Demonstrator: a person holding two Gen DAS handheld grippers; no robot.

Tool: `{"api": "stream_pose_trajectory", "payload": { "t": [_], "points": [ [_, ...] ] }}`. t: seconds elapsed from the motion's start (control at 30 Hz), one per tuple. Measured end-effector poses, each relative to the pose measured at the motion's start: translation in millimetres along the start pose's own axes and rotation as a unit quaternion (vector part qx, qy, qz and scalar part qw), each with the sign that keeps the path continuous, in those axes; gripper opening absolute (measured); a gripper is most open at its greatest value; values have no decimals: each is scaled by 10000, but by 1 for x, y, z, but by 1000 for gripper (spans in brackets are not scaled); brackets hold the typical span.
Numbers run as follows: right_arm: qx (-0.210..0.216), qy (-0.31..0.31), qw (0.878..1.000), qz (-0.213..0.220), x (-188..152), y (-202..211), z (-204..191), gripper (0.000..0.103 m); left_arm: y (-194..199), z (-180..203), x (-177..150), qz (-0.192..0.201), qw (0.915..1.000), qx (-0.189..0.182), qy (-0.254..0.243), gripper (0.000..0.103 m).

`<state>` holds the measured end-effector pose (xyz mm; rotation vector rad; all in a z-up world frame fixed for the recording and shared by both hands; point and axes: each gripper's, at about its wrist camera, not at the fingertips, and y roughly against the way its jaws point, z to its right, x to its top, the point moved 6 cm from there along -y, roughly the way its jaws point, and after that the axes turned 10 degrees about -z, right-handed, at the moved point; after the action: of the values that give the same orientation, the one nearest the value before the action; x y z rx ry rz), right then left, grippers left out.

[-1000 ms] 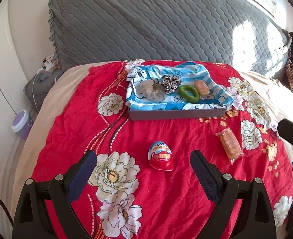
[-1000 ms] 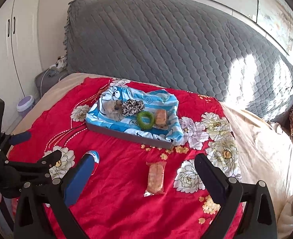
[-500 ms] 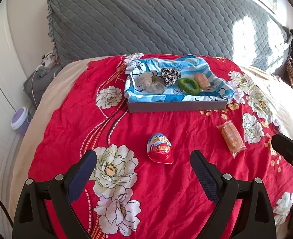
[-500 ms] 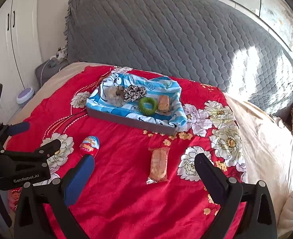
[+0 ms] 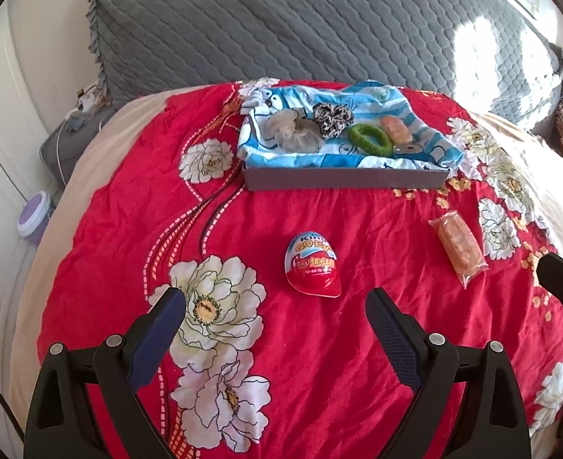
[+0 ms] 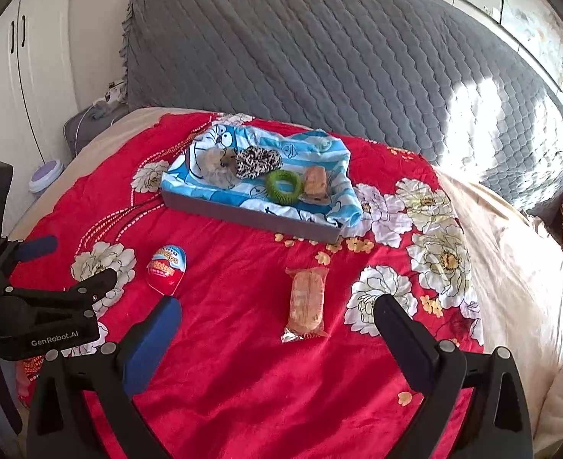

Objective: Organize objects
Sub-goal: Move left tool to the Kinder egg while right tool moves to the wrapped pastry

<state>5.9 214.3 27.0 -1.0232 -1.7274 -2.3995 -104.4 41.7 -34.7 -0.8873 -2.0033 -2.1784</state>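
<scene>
We see the red-and-white foil-wrapped chocolate egg [image 5: 312,266] lying on the red floral bedspread [image 5: 357,363] in the middle of the left wrist view, just above and between the tips of the left gripper [image 5: 275,306], whose jaws stand wide apart with nothing between them. In the right wrist view the same egg [image 6: 166,269] sits at centre left, just above the blue pad of the right gripper's left finger.

The orange snack bar in clear wrap [image 6: 306,302] lies in the lower middle of the right wrist view, between and slightly above the spread, empty fingers of the right gripper [image 6: 277,315]. In the left wrist view that bar [image 5: 459,246] lies at the right, well apart from the egg.

Higher in both frames stands the shallow grey tray [image 5: 342,180] lined with a blue-and-white cartoon cloth [image 5: 415,141]. On the cloth rest a pale gauzy scrunchie [image 5: 292,132], a leopard-print scrunchie [image 5: 333,118], a green ring-shaped hair tie [image 5: 369,139] and another orange wrapped snack [image 5: 396,130]. Behind it rises a grey quilted headboard [image 5: 281,23].
</scene>
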Motion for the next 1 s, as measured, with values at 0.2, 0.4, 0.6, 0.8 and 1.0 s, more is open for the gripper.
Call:
{"api": "stream_pose_trajectory", "payload": {
  "t": [0.2,0.4,0.6,0.8,1.0],
  "points": [
    [49,-81,9999,-69,-4,-9,1,101,-14,-2,-4,-143,9999,-21,52,95],
    [83,-152,9997,-155,-10,-21,3,101,-28,1,-8,-224,9997,-42,65,95],
    [41,-287,9993,-243,-19,-37,7,101,-39,10,-10,-264,9996,-53,-62,95],
    [1,-305,9990,-338,-20,-51,12,101,-48,14,-10,-316,9995,-92,-38,95],
    [37,-441,9981,-427,-17,-65,18,101,-54,15,-6,-342,9993,-138,-7,95]
  ]
}}
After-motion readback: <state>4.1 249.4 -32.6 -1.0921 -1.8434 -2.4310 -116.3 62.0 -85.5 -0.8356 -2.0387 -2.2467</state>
